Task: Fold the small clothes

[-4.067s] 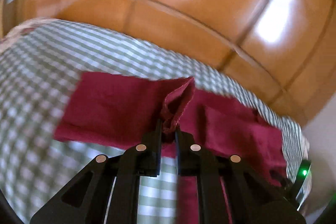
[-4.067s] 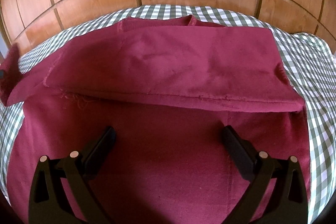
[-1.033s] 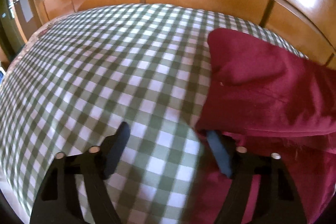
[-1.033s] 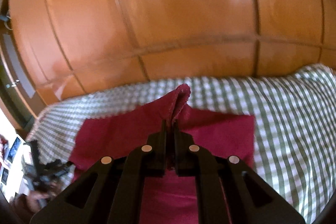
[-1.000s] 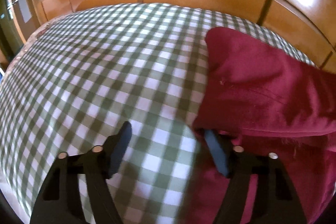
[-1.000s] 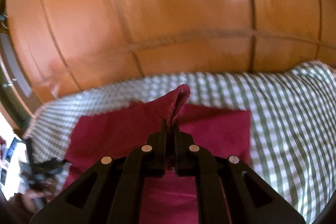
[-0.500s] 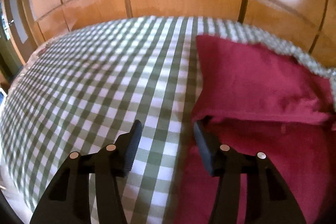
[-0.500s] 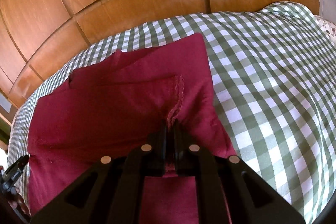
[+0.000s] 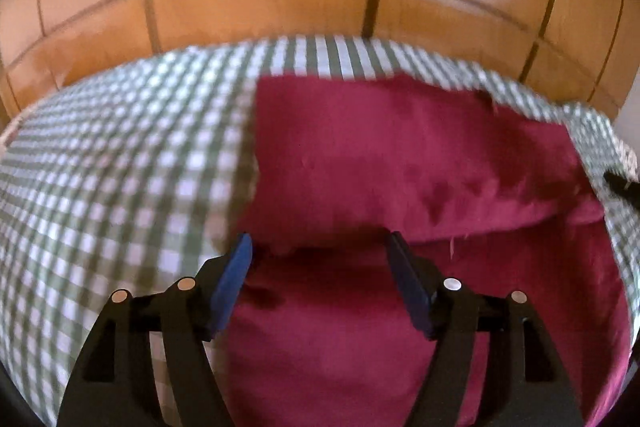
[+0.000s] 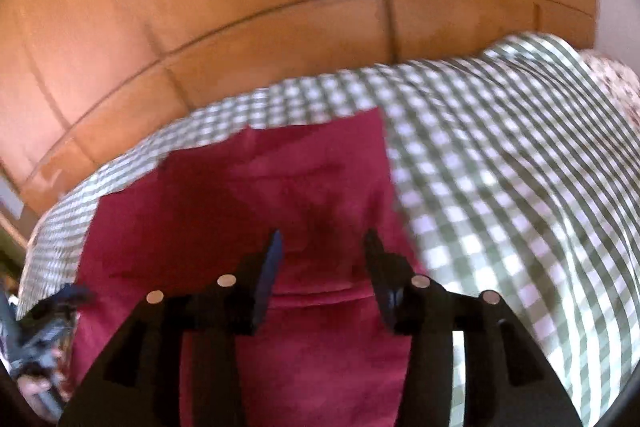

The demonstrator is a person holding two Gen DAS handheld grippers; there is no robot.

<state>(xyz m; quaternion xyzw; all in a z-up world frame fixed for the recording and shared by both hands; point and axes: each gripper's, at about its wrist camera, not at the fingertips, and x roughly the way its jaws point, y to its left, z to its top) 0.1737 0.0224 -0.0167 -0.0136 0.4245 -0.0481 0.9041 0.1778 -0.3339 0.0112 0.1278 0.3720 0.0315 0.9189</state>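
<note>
Both the left gripper [image 9: 318,255] and right gripper [image 10: 322,253] hover with jaws released over the half-folded maroon cloth garment [image 9: 400,155]; next, regrasp an edge for another fold.

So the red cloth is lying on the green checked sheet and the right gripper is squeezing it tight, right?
Not quite. The red cloth does lie on the green checked sheet, but the right gripper is open, its fingers spread apart above the cloth and pinching nothing. The right wrist view shows it.
</note>
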